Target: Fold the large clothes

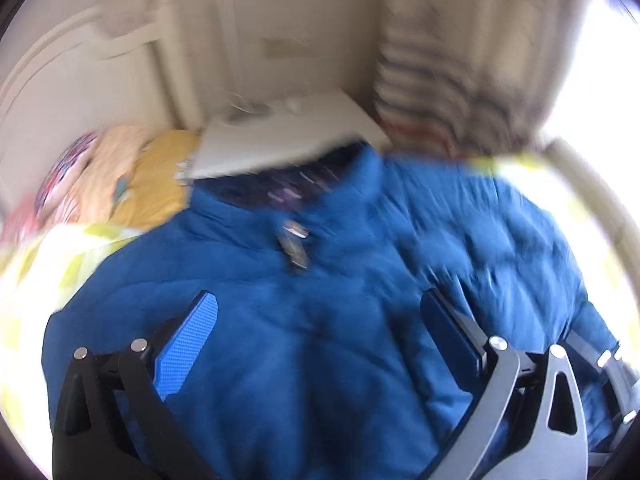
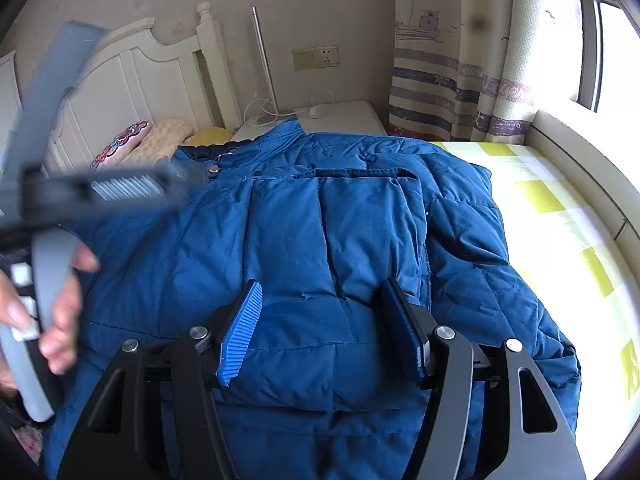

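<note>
A blue padded jacket [image 1: 320, 360] lies spread on the bed, its dark-lined collar [image 1: 280, 188] towards the nightstand. The left wrist view is blurred. In it my left gripper [image 1: 319, 295] hovers over the jacket's chest below the collar, open wide with nothing pinched. In the right wrist view a sleeve panel [image 2: 360, 232] lies folded across the jacket [image 2: 180, 260]. My right gripper [image 2: 322, 283] is low over that panel, open, with the fabric lying between its fingers and not pressed. A hand [image 2: 60, 320] holds the left gripper's grey handle at the left edge.
The bed has a yellow-and-white checked sheet [image 2: 560, 208]. Pillows [image 2: 152, 140] lie by the white headboard [image 2: 120, 80]. A white nightstand [image 2: 344, 116] with cables stands beyond the collar. A striped curtain [image 2: 440, 80] and a window ledge [image 2: 580, 152] are on the right.
</note>
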A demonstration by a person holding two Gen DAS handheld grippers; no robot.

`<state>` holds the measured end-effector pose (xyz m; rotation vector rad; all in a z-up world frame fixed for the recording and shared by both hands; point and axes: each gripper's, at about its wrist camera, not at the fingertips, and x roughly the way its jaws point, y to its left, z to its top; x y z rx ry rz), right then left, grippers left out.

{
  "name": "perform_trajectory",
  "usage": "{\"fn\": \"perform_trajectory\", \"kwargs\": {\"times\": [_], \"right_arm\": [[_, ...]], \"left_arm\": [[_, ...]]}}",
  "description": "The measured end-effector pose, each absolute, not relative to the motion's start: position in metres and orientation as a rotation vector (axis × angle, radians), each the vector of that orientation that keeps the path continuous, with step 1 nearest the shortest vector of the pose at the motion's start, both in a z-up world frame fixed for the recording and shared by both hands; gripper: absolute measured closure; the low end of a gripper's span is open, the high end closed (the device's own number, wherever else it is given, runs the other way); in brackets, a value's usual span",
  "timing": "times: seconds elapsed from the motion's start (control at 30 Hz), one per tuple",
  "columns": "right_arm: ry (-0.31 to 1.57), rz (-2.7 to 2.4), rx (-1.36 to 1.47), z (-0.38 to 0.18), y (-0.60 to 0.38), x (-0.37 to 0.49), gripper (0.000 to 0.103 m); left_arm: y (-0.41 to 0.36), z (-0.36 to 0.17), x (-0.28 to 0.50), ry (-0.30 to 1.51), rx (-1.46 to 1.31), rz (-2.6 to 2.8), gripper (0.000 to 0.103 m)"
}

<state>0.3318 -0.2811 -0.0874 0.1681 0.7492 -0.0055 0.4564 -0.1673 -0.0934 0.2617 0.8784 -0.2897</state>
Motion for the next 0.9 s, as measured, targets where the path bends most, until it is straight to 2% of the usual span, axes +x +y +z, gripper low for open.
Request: {"fn": "perform_trajectory", "kwargs": {"times": [0.07,0.17,0.37,0.5,0.77,0.9], "right_arm": [[0.746,-0.003,0.170,-0.087,-0.282,0.331,0.042],[0.748,-0.001,0.170,-0.087,-0.282,0.331,0.040],[0.748,0.012,0.182,-0.087,-0.283,0.331,0.038],[0.749,0.012,0.180,-0.087,-0.282,0.331,0.038],[0.752,0.013,0.176,-0.087,-0.280,0.332,0.036],[0.754,0.015,0.176,-0.087,-0.281,0.332,0.035]], "left_arm": [[-0.172,-0.110,0.461,0.891,0.303,-0.288,0.002],[-0.151,-0.100,0.462,0.930,0.203,-0.337,0.002],[-0.051,-0.068,0.468,0.846,0.069,-0.173,0.002],[0.013,-0.099,0.492,1.004,-0.018,-0.095,0.002],[0.019,-0.083,0.443,0.862,0.006,-0.137,0.002],[0.005,-0.097,0.403,0.880,0.115,-0.136,0.002]]}}
